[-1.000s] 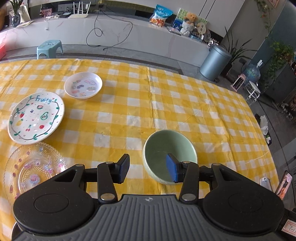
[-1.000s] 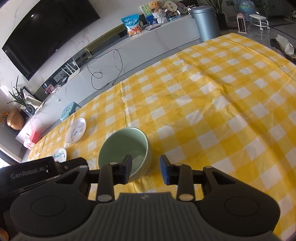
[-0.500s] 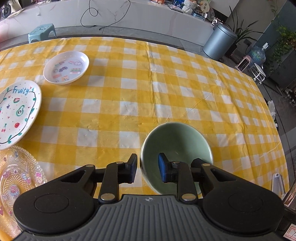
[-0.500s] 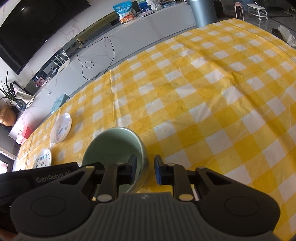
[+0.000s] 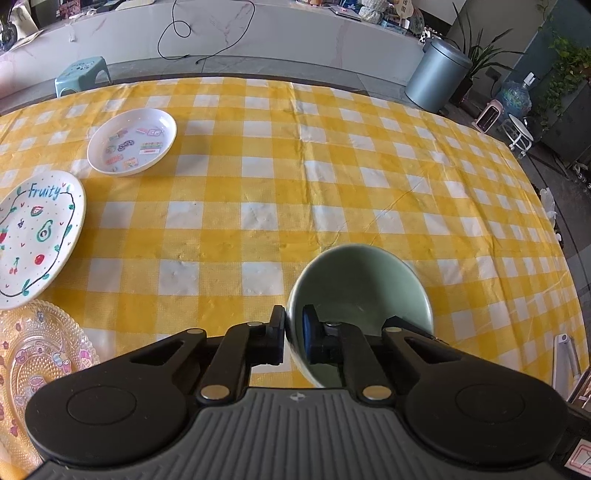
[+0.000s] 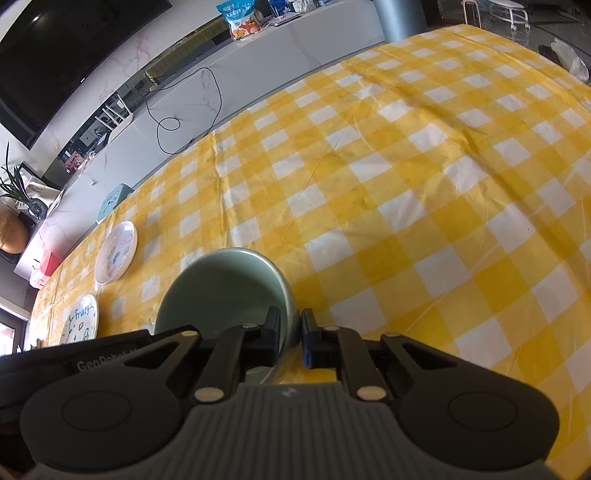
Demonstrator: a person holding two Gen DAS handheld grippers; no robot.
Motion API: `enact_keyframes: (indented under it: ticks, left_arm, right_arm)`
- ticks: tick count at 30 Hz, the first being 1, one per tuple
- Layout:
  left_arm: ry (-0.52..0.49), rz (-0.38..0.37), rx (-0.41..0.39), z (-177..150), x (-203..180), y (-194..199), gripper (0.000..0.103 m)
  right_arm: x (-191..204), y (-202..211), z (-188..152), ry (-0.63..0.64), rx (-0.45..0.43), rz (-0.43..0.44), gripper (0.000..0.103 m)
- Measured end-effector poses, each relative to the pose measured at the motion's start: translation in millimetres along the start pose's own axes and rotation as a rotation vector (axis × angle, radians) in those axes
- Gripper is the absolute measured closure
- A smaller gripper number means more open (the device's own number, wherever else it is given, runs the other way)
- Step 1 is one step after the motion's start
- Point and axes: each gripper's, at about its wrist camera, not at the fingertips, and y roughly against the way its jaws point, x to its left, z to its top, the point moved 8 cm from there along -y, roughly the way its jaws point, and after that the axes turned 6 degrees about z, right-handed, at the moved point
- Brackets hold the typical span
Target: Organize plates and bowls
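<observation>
Green bowl, seized at its rim by both claws, sits near the front edge of the table. Left claw: one finger outside the bowl's left wall, the other inside, clenched on the rim. Right claw: one finger inside the bowl, the other outside its right wall, jaws closing onto the rim with the wall between them. Bowl appears slightly tilted in the left wrist view; whether its base rests on the yellow-and-white checked cloth cannot be told. Well apart to the left lie a white dish with stickers, a "Fruity" plate just in front of it, and a clear glass plate nearest the front edge. Beyond the table: a teal stool, a grey bin and a long white sideboard.
</observation>
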Motion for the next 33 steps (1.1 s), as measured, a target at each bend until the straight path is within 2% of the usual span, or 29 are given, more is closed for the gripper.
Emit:
enact_keyframes:
  ticks: [5, 13, 23, 33]
  left_arm:
    - [0.000, -0.008, -0.024, -4, -2, 20, 0.094]
    - [0.032, -0.015, -0.110, -17, 10, 75, 0.094]
    - [0.115, 0.022, -0.211, -51, 56, 152, 0.094]
    - [0.226, 0.054, -0.262, -91, 106, 193, 0.094]
  right_arm:
    - [3, 17, -5, 0.002, -0.019, 0.005, 0.095]
    - [25, 64, -17, 0.017, -0.072, 0.059, 0.095]
    - [84, 119, -56, 0.112, -0.086, 0.180, 0.095]
    - [132, 140, -105, 0.216, -0.041, 0.260, 0.095]
